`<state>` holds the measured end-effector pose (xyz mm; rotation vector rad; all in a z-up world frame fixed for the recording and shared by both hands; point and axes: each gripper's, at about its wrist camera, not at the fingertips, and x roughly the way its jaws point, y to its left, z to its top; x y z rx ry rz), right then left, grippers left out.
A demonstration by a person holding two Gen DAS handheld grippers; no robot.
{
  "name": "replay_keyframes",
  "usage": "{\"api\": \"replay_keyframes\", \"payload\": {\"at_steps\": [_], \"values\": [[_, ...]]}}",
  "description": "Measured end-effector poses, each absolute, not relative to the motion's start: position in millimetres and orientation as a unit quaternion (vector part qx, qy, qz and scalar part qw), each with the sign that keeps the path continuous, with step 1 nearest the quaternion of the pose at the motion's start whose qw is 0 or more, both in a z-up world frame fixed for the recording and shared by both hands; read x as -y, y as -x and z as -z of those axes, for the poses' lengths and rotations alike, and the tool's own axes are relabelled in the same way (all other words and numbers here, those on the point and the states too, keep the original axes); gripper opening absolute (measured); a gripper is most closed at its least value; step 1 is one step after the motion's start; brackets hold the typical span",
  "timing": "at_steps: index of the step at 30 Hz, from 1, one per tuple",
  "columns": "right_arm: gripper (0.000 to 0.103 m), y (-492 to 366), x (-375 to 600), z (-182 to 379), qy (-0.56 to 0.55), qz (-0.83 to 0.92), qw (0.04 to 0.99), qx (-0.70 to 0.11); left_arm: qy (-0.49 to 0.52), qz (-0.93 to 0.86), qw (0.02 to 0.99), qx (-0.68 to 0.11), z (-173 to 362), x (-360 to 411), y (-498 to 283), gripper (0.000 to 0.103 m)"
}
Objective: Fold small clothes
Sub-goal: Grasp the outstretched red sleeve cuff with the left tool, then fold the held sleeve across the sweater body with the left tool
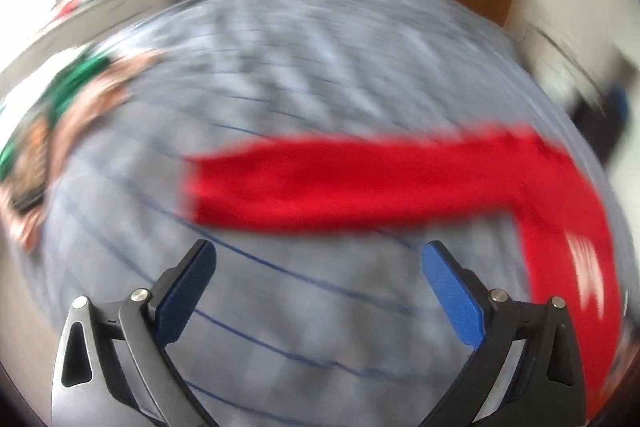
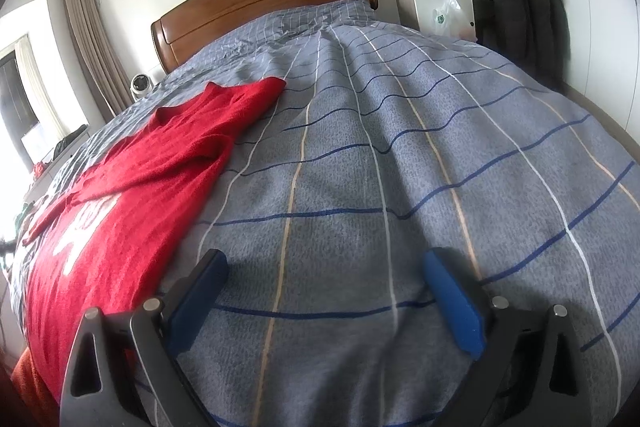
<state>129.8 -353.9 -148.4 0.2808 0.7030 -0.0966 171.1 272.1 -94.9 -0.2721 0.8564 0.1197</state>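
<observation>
Sweater (image 2: 132, 179) lying flat on bed (image 2: 400, 167), left of right gripper (image 2: 326, 303). Both grippers gaping wide, holding nothing. Left gripper (image 1: 320, 291) facing sleeve (image 1: 340, 183) just ahead; pinching cuff edge squarely, avoiding duvet.

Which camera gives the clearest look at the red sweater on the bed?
The right wrist view: the red sweater lies sharp there, its knit, white lettering and one outstretched sleeve all visible. The left wrist view shows only a motion-blurred red shape beyond the open fingers.
</observation>
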Motion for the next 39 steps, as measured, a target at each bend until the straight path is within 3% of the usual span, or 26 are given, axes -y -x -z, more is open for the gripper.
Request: {"api": "replay_keyframes", "payload": {"at_steps": [6,10,13,14,18,23,27,28,30,31,32,36,39], "values": [[0.098,-130.4,353.8,148.7,-0.134,0.049,0.928,-0.344,0.280,-0.114,0.836,-0.458,128.1,-351.0,-212.6,0.097],[0.098,-131.4,352.8,149.0,-0.129,0.052,0.927,-0.347,0.266,-0.091,0.828,-0.486,140.5,-332.1,-228.8,0.066],[0.098,-132.2,351.5,148.9,-0.128,0.052,0.927,-0.348,0.223,-0.112,0.824,-0.510,140.3,-312.4,-235.7,0.013],[0.098,-132.4,351.7,148.8,-0.128,0.052,0.927,-0.349,0.224,-0.110,0.821,-0.514,133.7,-306.0,-239.5,0.009],[0.099,-132.5,351.1,149.0,-0.127,0.052,0.928,-0.347,0.154,-0.061,0.863,-0.478,62.6,-251.7,-255.3,0.008],[0.100,-134.8,350.2,150.8,-0.123,0.051,0.927,-0.350,0.063,0.095,0.914,-0.390,-56.6,-101.4,-270.0,0.008],[0.100,-135.0,349.7,151.1,-0.120,0.052,0.927,-0.352,0.027,0.200,0.910,-0.363,-90.3,6.5,-272.6,0.009],[0.100,-135.0,349.6,151.3,-0.119,0.052,0.927,-0.352,0.009,0.224,0.904,-0.364,-88.0,44.6,-271.9,0.012],[0.100,-135.2,349.7,151.6,-0.118,0.052,0.927,-0.354,-0.021,0.258,0.888,-0.381,-72.8,91.0,-272.9,0.044],[0.100,-135.1,349.8,151.8,-0.117,0.052,0.927,-0.354,-0.032,0.266,0.880,-0.393,-61.2,107.5,-270.6,0.075],[0.100,-136.2,348.9,151.4,-0.117,0.052,0.927,-0.354,-0.032,0.265,0.880,-0.393,-50.3,114.4,-266.9,0.083],[0.100,-136.1,348.0,151.3,-0.118,0.051,0.927,-0.353,-0.012,0.269,0.872,-0.409,-13.2,92.8,-263.3,0.083],[0.100,-135.0,347.6,151.9,-0.117,0.050,0.928,-0.350,-0.004,0.205,0.888,-0.412,15.4,30.2,-261.5,0.082]]}}
